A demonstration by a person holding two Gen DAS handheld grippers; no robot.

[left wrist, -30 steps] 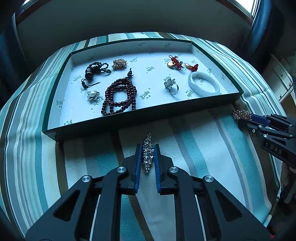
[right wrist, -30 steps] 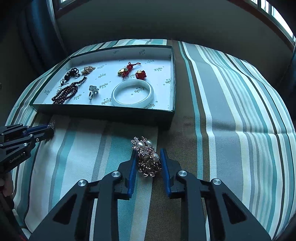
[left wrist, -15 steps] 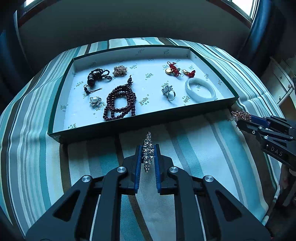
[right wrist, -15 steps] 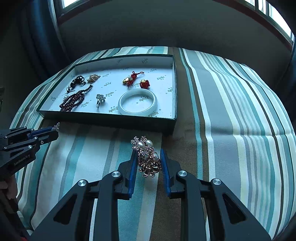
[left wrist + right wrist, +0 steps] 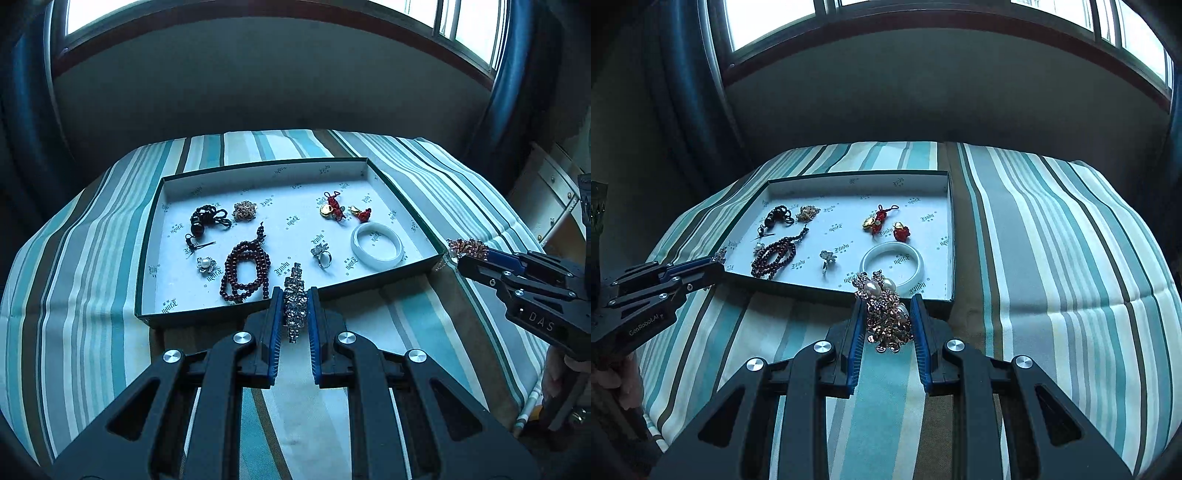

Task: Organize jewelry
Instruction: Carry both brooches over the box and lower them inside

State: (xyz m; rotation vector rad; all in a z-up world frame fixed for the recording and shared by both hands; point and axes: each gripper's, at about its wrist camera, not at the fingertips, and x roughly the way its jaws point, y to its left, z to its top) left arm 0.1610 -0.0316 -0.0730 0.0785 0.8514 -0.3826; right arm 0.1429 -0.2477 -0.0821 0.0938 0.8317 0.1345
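Observation:
A shallow green box with a white printed lining (image 5: 155, 218) (image 5: 951, 236) lies on a striped cloth. In it are a dark red bead bracelet (image 5: 245, 271), a black cord piece (image 5: 207, 218), a gold chain cluster (image 5: 244, 210), a pearl flower (image 5: 205, 264), a silver ring (image 5: 321, 254), a white bangle (image 5: 376, 245) (image 5: 892, 260) and red-and-gold charms (image 5: 332, 208). My left gripper (image 5: 295, 295) is shut on a silver rhinestone clip (image 5: 294, 306), held above the box's near edge. My right gripper (image 5: 884, 306) is shut on a rose-gold pearl brooch (image 5: 886, 314), near the box's front right corner.
The striped cloth (image 5: 1052, 258) covers a rounded table. A dark wall and windows (image 5: 775, 22) stand behind, blue curtains (image 5: 26, 92) at the sides. A cream cabinet (image 5: 550, 192) stands at the right. The right gripper also shows in the left wrist view (image 5: 465, 251).
Both grippers have risen and drawn back from the table, each still holding its piece. The box now looks smaller and farther, and the windows have come into view.

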